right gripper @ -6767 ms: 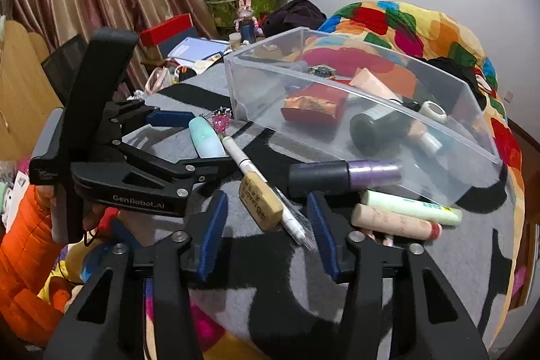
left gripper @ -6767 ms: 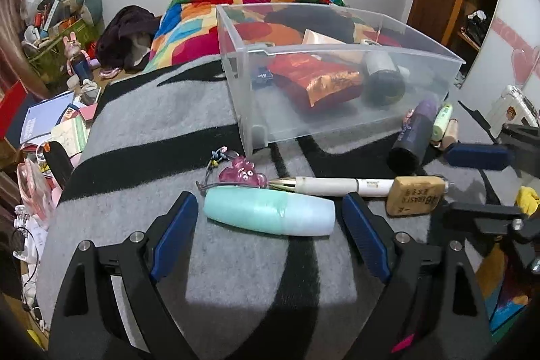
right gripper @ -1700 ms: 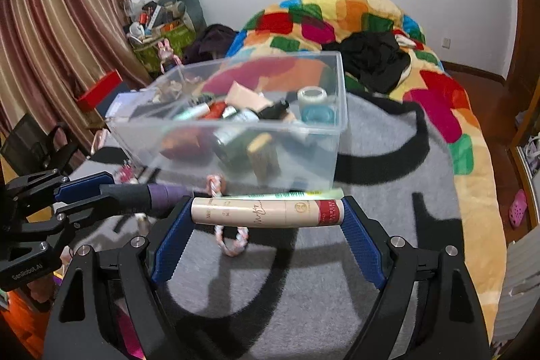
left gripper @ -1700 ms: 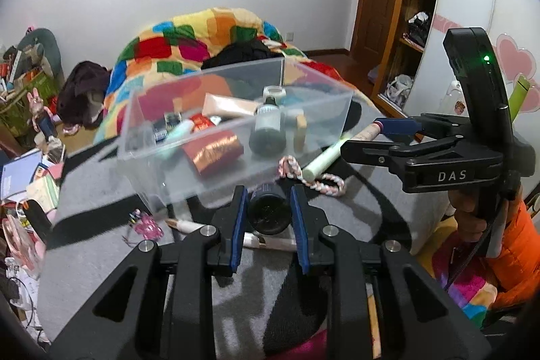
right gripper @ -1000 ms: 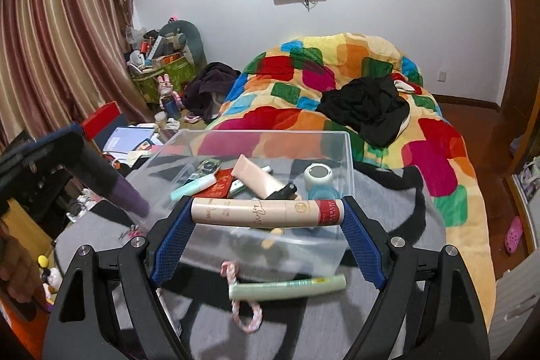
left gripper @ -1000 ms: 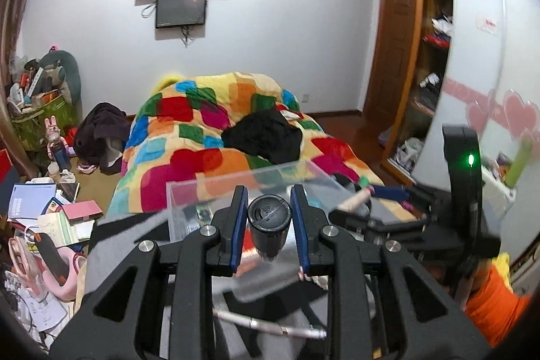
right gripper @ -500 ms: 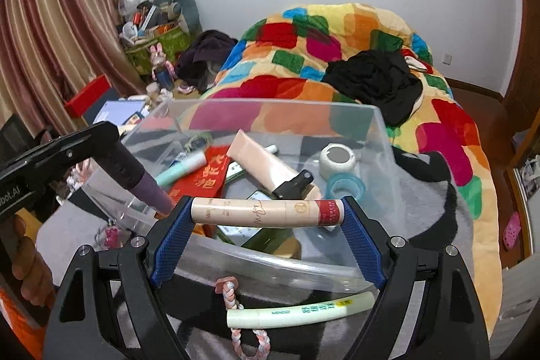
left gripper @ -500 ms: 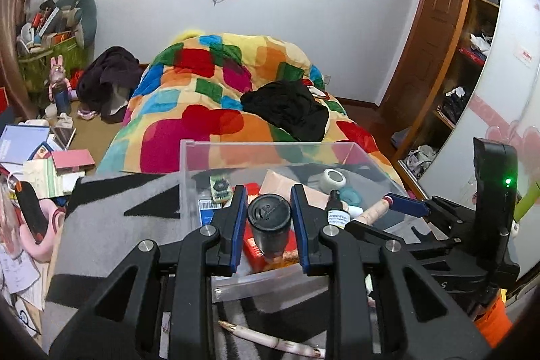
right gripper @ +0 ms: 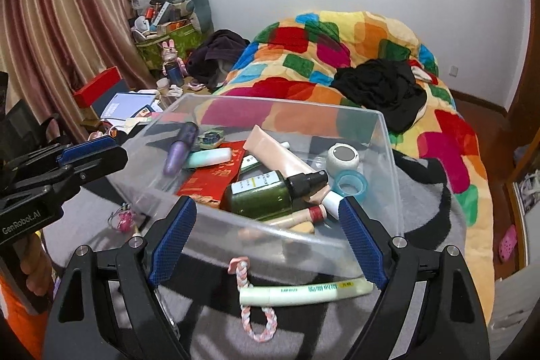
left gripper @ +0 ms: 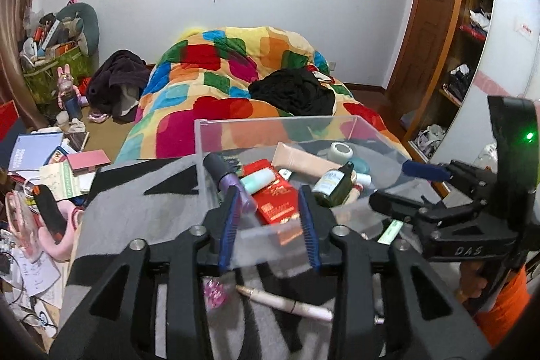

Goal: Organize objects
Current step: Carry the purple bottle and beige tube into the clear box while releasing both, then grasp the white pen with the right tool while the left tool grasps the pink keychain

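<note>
Pale-green tube — light, slightly squashy, likely slick — wants a mid-barrel grip; both the left hand-held gripper and right hand-held gripper gape empty.

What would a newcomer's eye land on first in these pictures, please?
Probably the clear bin in the middle, heaped with a red packet, a green bottle, a purple tube and a tape roll. Behind it, the patchwork quilt blazes. Both tools, left and right, hang open and empty at the bin's near wall.
</note>
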Demonstrator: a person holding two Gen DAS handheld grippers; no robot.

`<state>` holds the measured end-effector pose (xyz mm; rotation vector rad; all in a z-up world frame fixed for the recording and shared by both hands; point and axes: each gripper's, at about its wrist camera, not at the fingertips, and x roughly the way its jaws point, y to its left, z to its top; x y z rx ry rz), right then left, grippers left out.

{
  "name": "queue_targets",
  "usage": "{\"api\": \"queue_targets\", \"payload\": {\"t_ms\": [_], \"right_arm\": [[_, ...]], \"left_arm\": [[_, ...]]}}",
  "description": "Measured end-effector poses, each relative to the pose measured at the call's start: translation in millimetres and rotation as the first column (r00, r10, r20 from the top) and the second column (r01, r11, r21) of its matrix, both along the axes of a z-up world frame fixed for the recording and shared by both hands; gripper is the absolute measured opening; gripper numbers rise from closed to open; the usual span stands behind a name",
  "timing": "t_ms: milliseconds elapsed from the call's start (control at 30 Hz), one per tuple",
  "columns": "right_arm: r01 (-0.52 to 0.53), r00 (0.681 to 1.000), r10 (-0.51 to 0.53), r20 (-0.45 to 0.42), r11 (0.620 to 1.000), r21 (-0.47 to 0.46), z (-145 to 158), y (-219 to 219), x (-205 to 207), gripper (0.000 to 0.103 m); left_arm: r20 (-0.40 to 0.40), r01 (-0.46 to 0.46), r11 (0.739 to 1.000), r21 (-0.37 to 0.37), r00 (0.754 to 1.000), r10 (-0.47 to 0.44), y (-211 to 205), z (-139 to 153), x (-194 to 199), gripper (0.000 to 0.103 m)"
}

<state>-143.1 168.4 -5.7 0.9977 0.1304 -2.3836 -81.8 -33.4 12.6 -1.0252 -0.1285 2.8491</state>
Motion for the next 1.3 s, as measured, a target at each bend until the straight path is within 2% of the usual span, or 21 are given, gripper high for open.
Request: {"api": "queue_targets", "payload": {"t_ms": [167, 267, 467, 633, 800, 867, 933, 1000, 1033, 1100, 1267, 1300], "right_arm": [[-0.048, 0.999, 0.048, -0.018, 0.999, -0.014, 6, -1, 18, 0.084], [-0.090, 0.996, 0.089, -0.028, 0.996, -0.013, 5, -6, 31, 0.084], [-0.173, 0.985, 0.174, 0.023, 0.985, -0.009, -14, -26, 50, 0.084], [-0.224, 0.972, 0.221, 0.082, 0.974, 0.029, -39, -45, 54, 0.080], [-0.286, 0.949, 0.276, 0.151, 0.957, 0.046, -60, -63, 55, 0.060], [-0.289, 0.951, 0.278, 0.137, 0.955, 0.070, -63, -68, 57, 0.056], [-0.297, 0.950, 0.286, 0.124, 0.951, 0.084, -64, -70, 59, 0.045], [-0.301, 0.950, 0.291, 0.113, 0.949, 0.090, -64, -71, 61, 0.030], [-0.303, 0.950, 0.293, 0.110, 0.949, 0.092, -64, -71, 62, 0.027], [-0.310, 0.947, 0.300, 0.110, 0.947, 0.080, -64, -68, 63, 0.016], [-0.304, 0.949, 0.296, 0.107, 0.950, 0.069, -64, -64, 64, 0.010], [-0.303, 0.949, 0.296, 0.107, 0.951, 0.066, -64, -63, 64, 0.010]], "left_arm": [[0.005, -0.011, 0.999, -0.051, 1.000, 0.011, -3, -3, 20, 0.057], [0.029, -0.019, 0.997, -0.071, 0.999, 0.021, -9, -11, 29, 0.064], [0.132, -0.039, 0.994, -0.103, 0.990, 0.052, -22, -42, 31, 0.064], [0.208, -0.068, 0.994, -0.090, 0.974, 0.085, -37, -65, 28, 0.064], [0.266, -0.070, 0.996, -0.058, 0.960, 0.083, -45, -80, 22, 0.064], [0.259, -0.066, 0.995, -0.075, 0.962, 0.083, -42, -81, 20, 0.069], [0.259, -0.065, 0.995, -0.078, 0.962, 0.083, -39, -82, 18, 0.071], [0.254, -0.067, 0.994, -0.087, 0.963, 0.087, -38, -83, 15, 0.071], [0.249, -0.070, 0.994, -0.089, 0.964, 0.090, -37, -84, 14, 0.070], [0.236, -0.075, 0.992, -0.098, 0.967, 0.096, -36, -84, 13, 0.063], [0.210, -0.085, 0.990, -0.110, 0.972, 0.106, -35, -84, 14, 0.034], [0.206, -0.085, 0.990, -0.112, 0.973, 0.107, -35, -84, 15, 0.032]]}}
